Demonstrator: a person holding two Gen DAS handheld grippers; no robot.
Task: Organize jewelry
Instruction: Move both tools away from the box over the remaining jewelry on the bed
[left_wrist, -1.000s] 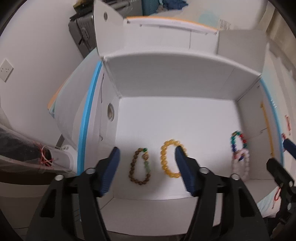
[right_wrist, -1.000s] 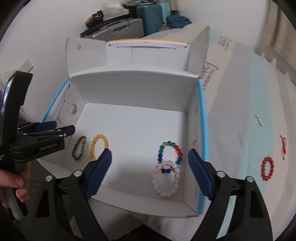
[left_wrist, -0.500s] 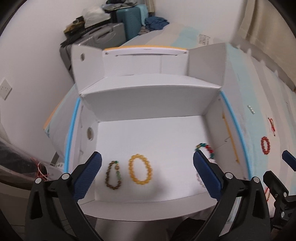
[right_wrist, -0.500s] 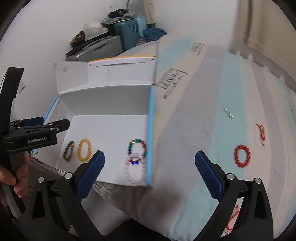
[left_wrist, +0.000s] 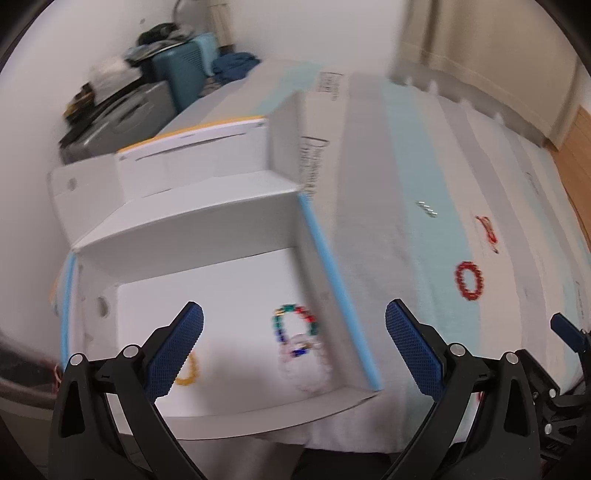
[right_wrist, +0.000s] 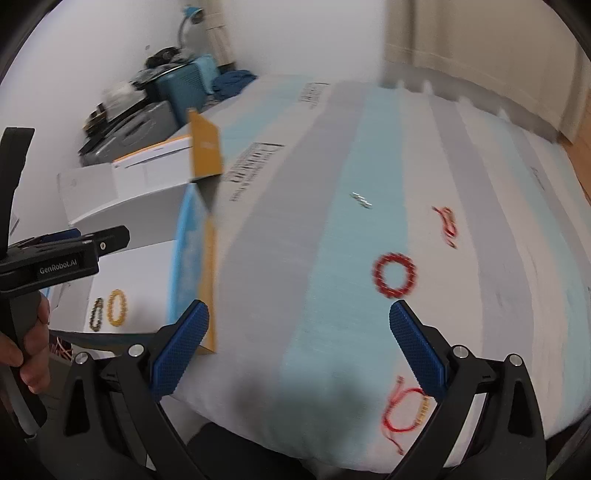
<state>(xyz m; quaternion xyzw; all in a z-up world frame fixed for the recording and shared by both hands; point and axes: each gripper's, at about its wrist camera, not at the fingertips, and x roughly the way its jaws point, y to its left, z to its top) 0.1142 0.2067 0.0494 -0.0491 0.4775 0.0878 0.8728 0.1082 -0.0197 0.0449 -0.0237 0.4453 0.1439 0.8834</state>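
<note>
An open white box (left_wrist: 207, 225) holds a multicolour bead bracelet (left_wrist: 295, 323), a pale bracelet (left_wrist: 306, 371) overlapping it, and a yellow bracelet (left_wrist: 188, 374) partly behind a finger. My left gripper (left_wrist: 293, 308) hovers open over the box's right half, holding nothing. On the striped mattress lie a red bead bracelet (right_wrist: 394, 275), a red cord (right_wrist: 447, 224), a red cord bracelet with gold beads (right_wrist: 406, 406) and a small silver piece (right_wrist: 362, 201). My right gripper (right_wrist: 299, 306) hangs open and empty above the mattress, left of the red bead bracelet. A brown bracelet (right_wrist: 96, 314) lies beside the yellow one.
Suitcases (left_wrist: 147, 110) and piled clutter stand against the wall at the back left. A curtain (right_wrist: 480, 48) hangs beyond the mattress, with wooden floor (left_wrist: 572, 129) at the right. A person's hand (right_wrist: 26, 354) grips the left gripper's handle (right_wrist: 66, 258).
Both grippers have swung right and pulled back, away from the box's inside toward the mattress. Their jaws stand wider than a second ago. The bracelets in the box have not moved.
</note>
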